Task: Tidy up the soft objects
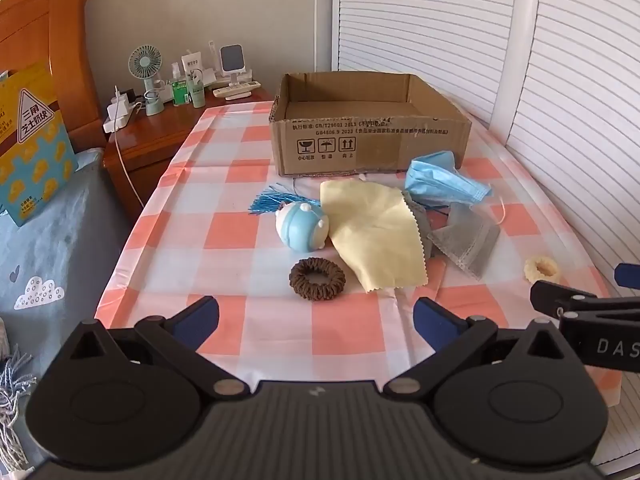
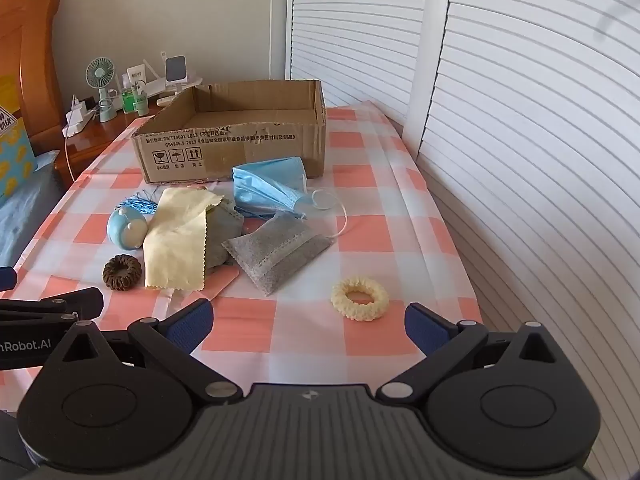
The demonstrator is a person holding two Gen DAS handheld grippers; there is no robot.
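- Both sets of fingers are spread wide and empty: the left gripper (image 1: 316,322) and the right gripper (image 2: 308,322) hover at the bottom of their frames, above the near edge of the checked worktop (image 1: 256,332); nothing sits between the pads.
- The soft things lie in a loose heap at mid-frame, in front of the open cardboard box (image 1: 368,128), which looks empty.
- Start with the loners, I suggest. The cream hair tie (image 2: 360,298) lies just beyond your right fingers, apart from the heap; the brown hair tie (image 1: 317,279) sits centre frame just beyond your left, beside the yellow cloth (image 1: 374,232).
- Come down over each ring so one finger lands inside the hole or both pinch across the band.
- The cloth overlaps the grey pouch (image 2: 276,254), and the blue face mask (image 2: 268,188) trails a loop; lift those slowly so nothing drags along.
- The blue-and-white toy (image 1: 302,226) looks rounded; grip it across its middle.
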